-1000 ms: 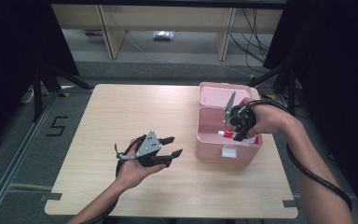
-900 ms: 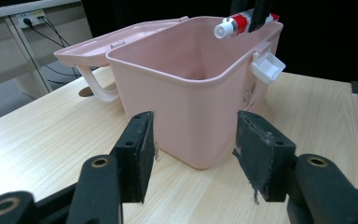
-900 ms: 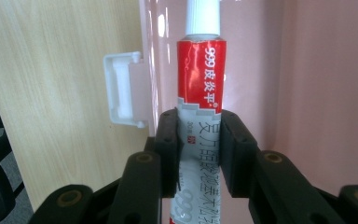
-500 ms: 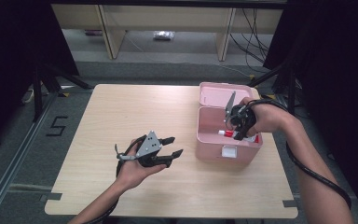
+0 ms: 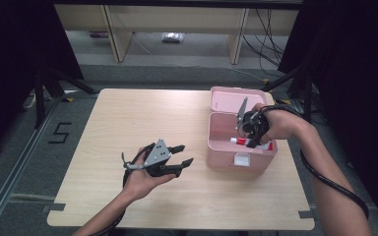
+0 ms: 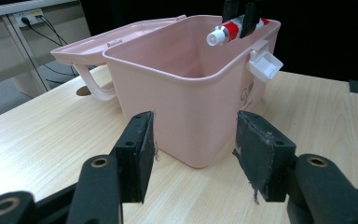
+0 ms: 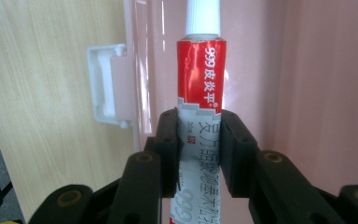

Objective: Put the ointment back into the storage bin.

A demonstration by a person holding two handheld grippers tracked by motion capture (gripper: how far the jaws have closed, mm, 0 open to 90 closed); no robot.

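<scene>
A pink plastic box [image 5: 241, 160] stands open at the table's right side, its lid [image 5: 231, 101] folded back. My right gripper [image 5: 250, 140] hangs over the box's front right corner, shut on a red and white ointment tube [image 5: 238, 141]. In the right gripper view the pads [image 7: 168, 149] clamp the tube [image 7: 201, 79] near its middle, with the white cap pointing away over the pink interior. My left gripper [image 5: 183, 155] rests on the table left of the box, open and holding nothing. In the left gripper view the box [image 6: 191, 107] stands just beyond its jaws, and the tube [image 6: 228, 31] shows above the rim.
A white latch [image 6: 263, 63] sticks out from the box's front wall. Bare wooden tabletop [image 5: 128, 118] lies left of and behind my left hand. Shelving and cables stand on the floor beyond the table's far edge.
</scene>
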